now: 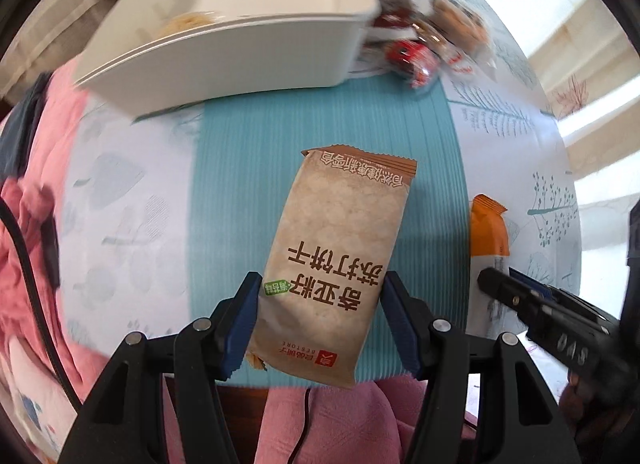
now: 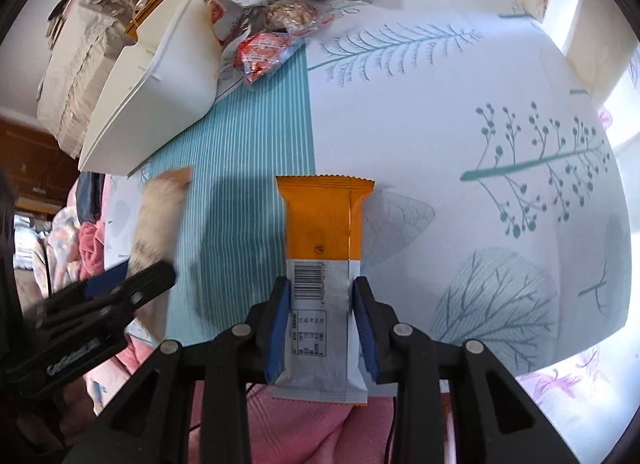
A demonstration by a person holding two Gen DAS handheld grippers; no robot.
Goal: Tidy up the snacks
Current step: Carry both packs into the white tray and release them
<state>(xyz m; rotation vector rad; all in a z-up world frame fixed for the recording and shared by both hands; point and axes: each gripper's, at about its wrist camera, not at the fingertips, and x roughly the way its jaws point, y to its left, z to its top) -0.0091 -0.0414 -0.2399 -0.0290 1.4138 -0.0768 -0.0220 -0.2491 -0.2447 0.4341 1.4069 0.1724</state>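
Note:
My left gripper [image 1: 320, 304] is shut on a brown cracker packet [image 1: 332, 256] with black Chinese print, held above the teal stripe of the tablecloth. My right gripper [image 2: 320, 304] is shut on an orange and white snack bar [image 2: 322, 264], barcode side up. In the left wrist view the orange bar [image 1: 489, 232] and the right gripper [image 1: 540, 312] show at the right. In the right wrist view the brown packet [image 2: 160, 220] and the left gripper [image 2: 112, 292] show at the left, blurred. A white divided organizer box [image 1: 240, 48] stands ahead.
A pile of red and clear wrapped snacks [image 1: 424, 36] lies to the right of the box, also in the right wrist view [image 2: 280, 12]. The tablecloth [image 2: 480, 144] is white with blue leaf prints. Pink fabric [image 1: 36, 224] lies at the left and near edge.

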